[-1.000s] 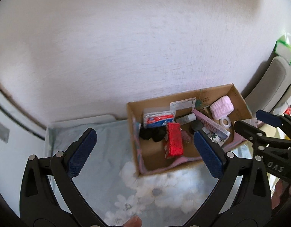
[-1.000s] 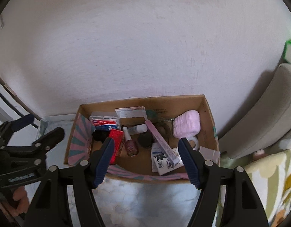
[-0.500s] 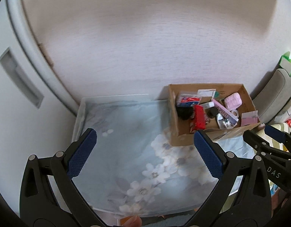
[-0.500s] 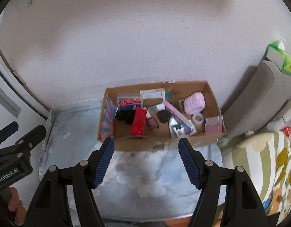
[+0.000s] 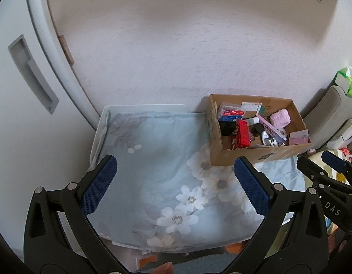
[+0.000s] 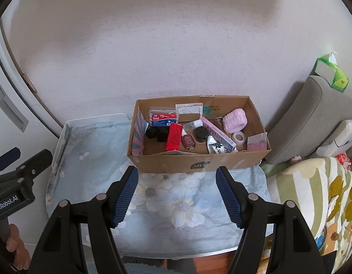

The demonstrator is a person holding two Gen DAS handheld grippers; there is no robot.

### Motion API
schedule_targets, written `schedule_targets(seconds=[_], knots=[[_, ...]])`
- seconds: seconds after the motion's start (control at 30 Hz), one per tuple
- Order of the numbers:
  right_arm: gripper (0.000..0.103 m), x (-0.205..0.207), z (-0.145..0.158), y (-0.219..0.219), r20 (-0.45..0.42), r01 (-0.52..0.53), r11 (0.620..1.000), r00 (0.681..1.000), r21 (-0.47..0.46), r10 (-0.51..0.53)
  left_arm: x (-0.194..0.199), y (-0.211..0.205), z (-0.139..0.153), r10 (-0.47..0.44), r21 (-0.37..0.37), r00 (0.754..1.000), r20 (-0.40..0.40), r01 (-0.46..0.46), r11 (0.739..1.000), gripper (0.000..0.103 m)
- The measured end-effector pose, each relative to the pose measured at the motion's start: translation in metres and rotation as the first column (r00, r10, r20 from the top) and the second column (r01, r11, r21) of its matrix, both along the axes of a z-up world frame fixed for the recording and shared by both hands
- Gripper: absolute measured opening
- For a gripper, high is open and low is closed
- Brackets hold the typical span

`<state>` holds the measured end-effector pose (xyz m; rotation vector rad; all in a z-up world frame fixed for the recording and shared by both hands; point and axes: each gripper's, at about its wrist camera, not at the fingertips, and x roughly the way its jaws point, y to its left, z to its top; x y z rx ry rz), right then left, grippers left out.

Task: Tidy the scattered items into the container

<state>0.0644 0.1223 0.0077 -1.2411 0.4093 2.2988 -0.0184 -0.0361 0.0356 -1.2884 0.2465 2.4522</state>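
Observation:
A cardboard box (image 6: 198,162) stands at the back right of a small table against the wall; it also shows in the left wrist view (image 5: 258,157). It holds several items: a red packet (image 6: 173,137), a pink roll (image 6: 235,121), a nail polish bottle (image 6: 188,141), a white tape roll (image 6: 239,136) and a pink tube (image 6: 218,134). My left gripper (image 5: 174,183) is open and empty, held above the floral cloth (image 5: 153,159) in front of the box. My right gripper (image 6: 177,194) is open and empty, just in front of the box.
A white door with a recessed handle (image 5: 32,73) is at the left. A grey cushion (image 6: 297,123) with a green tissue pack (image 6: 331,73) and a striped floral cushion (image 6: 317,196) lie at the right. A white wall is behind the table.
Both grippers have pulled back and up from the box, so the whole table and cloth now show. Both stay open and empty.

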Motion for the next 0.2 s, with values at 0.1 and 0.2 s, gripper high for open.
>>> schedule_targets(seconds=[0.1,0.2], knots=[[0.066,-0.0006,-0.001,-0.0042,0.002,-0.005,1.0,1.0,-0.001,0.005,0.0015,-0.0028,0.0005,-0.001,-0.004,1.0,-0.008,0.001,1.0,0.102],[0.066,-0.0005,-0.002,-0.0082,0.003,-0.011,1.0,1.0,-0.004,0.011,0.0031,-0.0056,0.0018,-0.002,-0.005,1.0,-0.017,0.002,1.0,0.102]])
